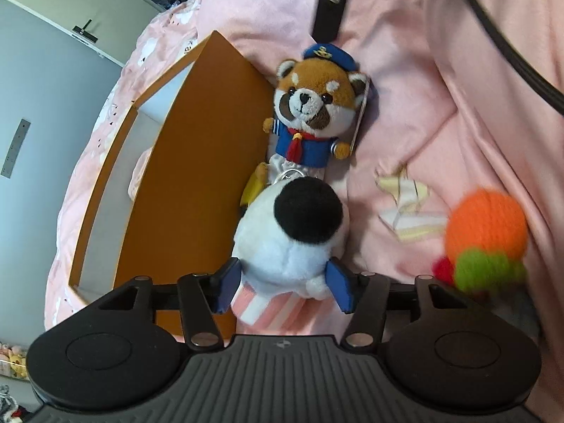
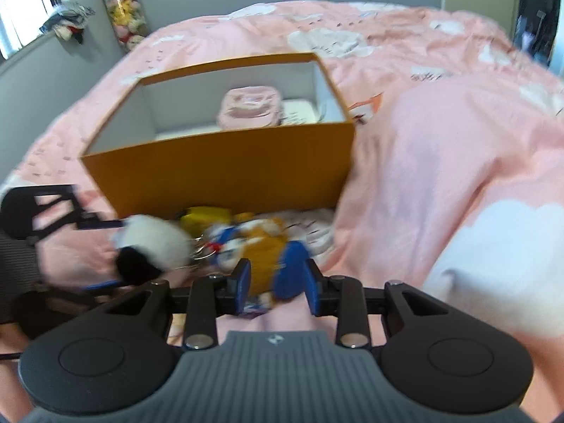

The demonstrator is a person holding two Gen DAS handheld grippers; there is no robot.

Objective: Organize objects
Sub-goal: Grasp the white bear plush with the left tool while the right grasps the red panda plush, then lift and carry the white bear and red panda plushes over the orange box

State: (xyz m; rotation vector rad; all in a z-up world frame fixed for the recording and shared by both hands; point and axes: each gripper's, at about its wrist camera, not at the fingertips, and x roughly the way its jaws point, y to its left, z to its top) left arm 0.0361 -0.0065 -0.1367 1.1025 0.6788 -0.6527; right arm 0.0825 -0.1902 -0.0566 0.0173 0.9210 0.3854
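My left gripper (image 1: 283,287) is shut on a white plush with a black patch (image 1: 292,232), lying on the pink bedcover beside the orange box (image 1: 197,148). A red panda plush in a blue sailor suit (image 1: 313,109) lies just beyond it, against the box wall. In the right wrist view, my right gripper (image 2: 277,290) has its jaws around the red panda plush (image 2: 268,257), blurred; whether it grips is unclear. The white plush (image 2: 151,243) and the left gripper's fingers (image 2: 102,224) show at the left. The orange box (image 2: 225,176) is open, with a pink item (image 2: 250,107) inside.
An orange, green and red knitted toy (image 1: 484,243) lies at the right of the left wrist view, near a folded striped cloth (image 1: 409,211). A yellow toy (image 2: 202,216) lies against the box. A black strap (image 1: 331,0) and cable cross the bedcover.
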